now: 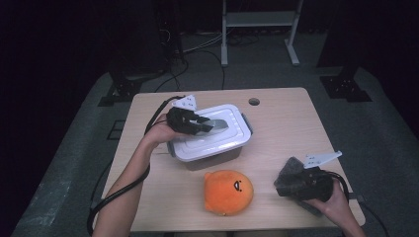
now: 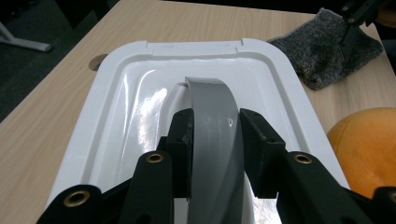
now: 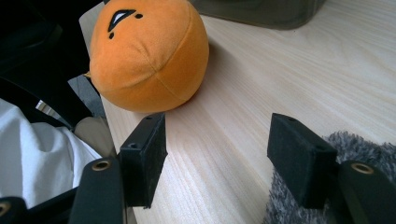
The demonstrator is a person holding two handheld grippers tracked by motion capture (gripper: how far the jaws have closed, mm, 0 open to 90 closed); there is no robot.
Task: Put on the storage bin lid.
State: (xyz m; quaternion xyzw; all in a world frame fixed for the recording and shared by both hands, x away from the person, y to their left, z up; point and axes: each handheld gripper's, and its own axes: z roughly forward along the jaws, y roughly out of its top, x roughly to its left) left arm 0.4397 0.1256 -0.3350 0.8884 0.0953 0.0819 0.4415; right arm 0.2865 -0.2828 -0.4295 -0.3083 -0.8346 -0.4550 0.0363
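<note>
A box with a white lid [image 1: 225, 140] [image 2: 135, 93] stands mid-table. My left gripper [image 1: 207, 126] [image 2: 215, 128] is over the lid, shut on its grey arched handle [image 1: 221, 123] [image 2: 211, 98]. An orange round plush [image 1: 228, 191] [image 3: 149, 51] [image 2: 369, 144] lies in front of the box. At the table's near right, my right gripper [image 1: 296, 187] [image 3: 217, 149] is open, its jaws pointing toward the plush with bare wood between them. A grey fuzzy cloth [image 1: 290, 173] [image 3: 373, 147] [image 2: 322, 51] lies under and beside its right jaw.
The wooden table [image 1: 286, 128] has a round cable hole [image 1: 254, 101] at its far edge. Bare wood lies to the right of the box. A white frame [image 1: 257, 19] and cables sit on the floor beyond. The near table edge runs just behind the plush.
</note>
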